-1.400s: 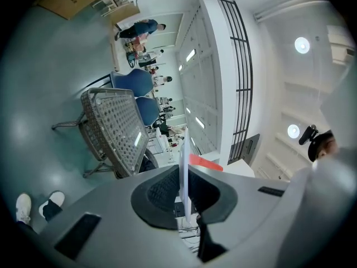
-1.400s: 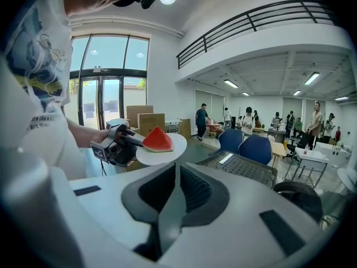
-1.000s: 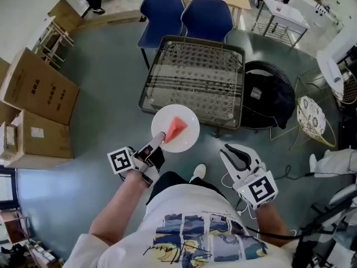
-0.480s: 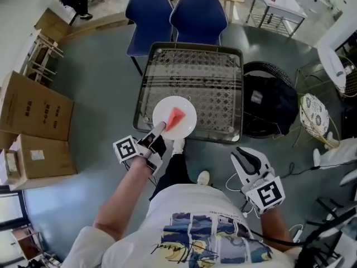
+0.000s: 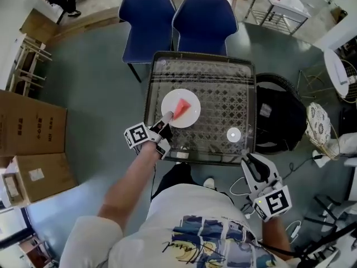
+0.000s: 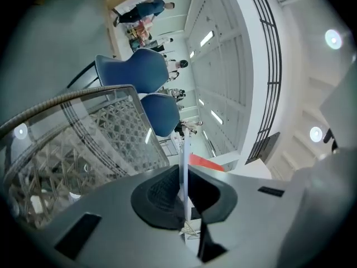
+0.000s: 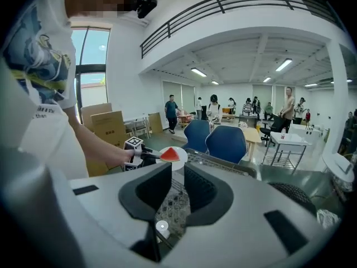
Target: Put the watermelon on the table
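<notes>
A glass surface with a lattice beneath it stands before the person. Two blue chairs are pushed up to its far edge. A white plate is over the surface's near left part; whether it touches the glass cannot be told. The left gripper pinches the plate's near rim. The right gripper hangs just off the surface's near right corner, jaws spread with nothing between them. The red watermelon wedge lies at the plate's middle.
</notes>
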`<act>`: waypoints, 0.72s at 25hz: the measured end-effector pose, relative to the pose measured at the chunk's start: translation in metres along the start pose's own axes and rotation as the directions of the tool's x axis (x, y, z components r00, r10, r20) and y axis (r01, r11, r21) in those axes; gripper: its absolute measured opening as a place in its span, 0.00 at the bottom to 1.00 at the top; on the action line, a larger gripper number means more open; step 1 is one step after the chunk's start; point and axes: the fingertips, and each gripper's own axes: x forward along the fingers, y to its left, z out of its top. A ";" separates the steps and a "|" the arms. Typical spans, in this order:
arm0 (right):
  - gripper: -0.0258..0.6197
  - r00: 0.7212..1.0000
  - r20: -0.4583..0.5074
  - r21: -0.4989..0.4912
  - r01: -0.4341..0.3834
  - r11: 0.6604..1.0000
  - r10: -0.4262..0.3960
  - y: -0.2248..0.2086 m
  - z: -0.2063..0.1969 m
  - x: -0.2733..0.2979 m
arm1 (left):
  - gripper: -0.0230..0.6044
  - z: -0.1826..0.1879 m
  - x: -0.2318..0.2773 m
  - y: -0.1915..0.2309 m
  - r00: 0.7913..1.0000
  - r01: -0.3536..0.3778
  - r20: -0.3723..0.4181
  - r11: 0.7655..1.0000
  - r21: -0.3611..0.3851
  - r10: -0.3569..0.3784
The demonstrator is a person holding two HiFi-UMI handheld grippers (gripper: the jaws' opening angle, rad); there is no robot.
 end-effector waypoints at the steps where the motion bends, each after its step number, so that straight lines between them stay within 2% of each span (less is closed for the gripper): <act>1: 0.12 1.000 -0.015 0.003 0.004 1.000 -0.004 -0.001 0.002 0.009 | 0.09 0.012 0.009 0.012 1.000 -0.009 -0.004 1.000 0.001 0.009; 7: 0.12 0.995 -0.095 0.040 0.041 0.998 -0.037 -0.008 0.004 0.044 | 0.09 0.067 0.055 0.080 0.997 -0.070 -0.017 0.997 -0.011 0.070; 14: 0.12 0.983 -0.174 0.072 0.072 0.995 -0.059 -0.016 0.006 0.072 | 0.09 0.093 0.087 0.145 0.988 -0.155 -0.023 0.986 -0.062 0.154; 18: 0.12 0.979 -0.197 0.080 0.067 0.995 -0.050 -0.019 0.004 0.088 | 0.09 0.106 0.101 0.164 0.985 -0.175 -0.025 0.982 -0.071 0.173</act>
